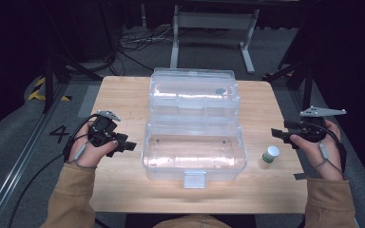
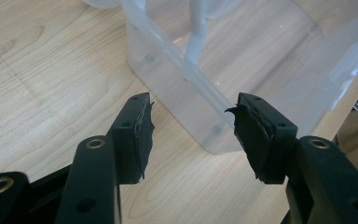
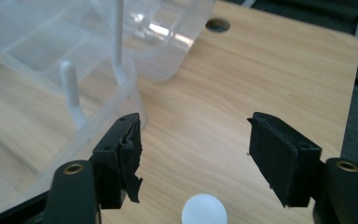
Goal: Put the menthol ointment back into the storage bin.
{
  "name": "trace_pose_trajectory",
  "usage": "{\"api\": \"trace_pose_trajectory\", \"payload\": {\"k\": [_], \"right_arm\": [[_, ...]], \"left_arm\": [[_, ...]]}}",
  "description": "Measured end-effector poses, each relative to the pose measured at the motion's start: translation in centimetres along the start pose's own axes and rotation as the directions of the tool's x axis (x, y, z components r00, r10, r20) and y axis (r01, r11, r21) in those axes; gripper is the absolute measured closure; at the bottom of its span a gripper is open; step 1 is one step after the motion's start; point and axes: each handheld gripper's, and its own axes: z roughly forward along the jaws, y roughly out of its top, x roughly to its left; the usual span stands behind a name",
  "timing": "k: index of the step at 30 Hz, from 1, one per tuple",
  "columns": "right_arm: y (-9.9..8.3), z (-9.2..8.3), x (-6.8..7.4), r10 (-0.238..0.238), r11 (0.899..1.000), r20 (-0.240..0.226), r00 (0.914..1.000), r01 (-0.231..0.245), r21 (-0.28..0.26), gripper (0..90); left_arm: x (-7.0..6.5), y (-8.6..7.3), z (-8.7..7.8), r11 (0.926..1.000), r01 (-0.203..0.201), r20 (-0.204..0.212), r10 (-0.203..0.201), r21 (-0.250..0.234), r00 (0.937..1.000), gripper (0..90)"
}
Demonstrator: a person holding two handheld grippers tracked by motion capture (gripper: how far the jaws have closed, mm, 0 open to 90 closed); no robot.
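A: Our right tongs (image 3: 193,156) stand wide with nothing between the pads, and the small white-capped bottle with a green label (image 1: 270,154) sits on the wooden bench (image 1: 123,99) just in front of them, beside the right end of the clear plastic storage box (image 1: 193,152).

B: Our left tongs (image 2: 191,135) are wide too, empty, pointing at the box's left wall without touching it.

A: We judge the bottle goes into the open box next. So we come down straight over the cap, pads on either side of the body, and close gently.

B: We keep the left tongs near the wall to steady the box.
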Motion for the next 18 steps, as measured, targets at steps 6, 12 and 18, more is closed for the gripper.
{"api": "trace_pose_trajectory", "payload": {"k": [6, 12, 18], "right_arm": [[-0.4, 0.5, -0.3, -0.012, 0.997, 0.01, 0.9999, 0.011, 0.08, 41.0], [-1.4, 1.7, -0.8, 0.013, 0.973, 0.026, 0.9996, -0.019, 0.231, 39.8], [-2.2, 3.1, -1.5, 0.04, 0.948, 0.032, 0.9987, -0.048, 0.313, 36.0]], "left_arm": [[0.4, -0.1, 0.2, 0.9998, 0.02, -0.005, -0.02, -0.007, 0.9998, 47.0], [0.6, -0.1, 0.3, 0.9998, 0.021, -0.009, -0.021, -0.007, 0.9997, 47.1], [0.8, -0.2, 0.4, 0.9996, 0.028, -0.01, -0.028, -0.003, 0.9996, 47.0]]}}
